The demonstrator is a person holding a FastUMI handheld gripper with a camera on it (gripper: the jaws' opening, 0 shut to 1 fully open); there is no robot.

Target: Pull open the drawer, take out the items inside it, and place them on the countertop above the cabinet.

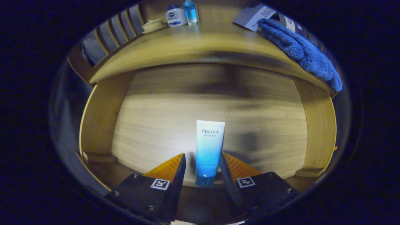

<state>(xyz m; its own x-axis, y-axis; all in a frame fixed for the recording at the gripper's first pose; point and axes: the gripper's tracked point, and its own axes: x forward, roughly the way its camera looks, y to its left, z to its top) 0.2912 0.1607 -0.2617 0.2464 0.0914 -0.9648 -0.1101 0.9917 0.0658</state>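
my fingers (202, 162) are spread either side of the tube (208, 151) lying in the open drawer (156, 125), not pressing yet. closing near the slick cap end, i risk it squirting out or tipping before the bench (193, 40).

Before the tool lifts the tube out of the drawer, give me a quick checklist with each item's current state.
1. Drawer pulled open: ok.
2. Tube between the tool's fingers: ok.
3. Both fingers pressing on the tube: cannot tell; the right finger looks close to it, and a gap shows at the left.
4. Free countertop space between the bottles and the blue towel: ok.
5. Drawer holds nothing else in view: ok.
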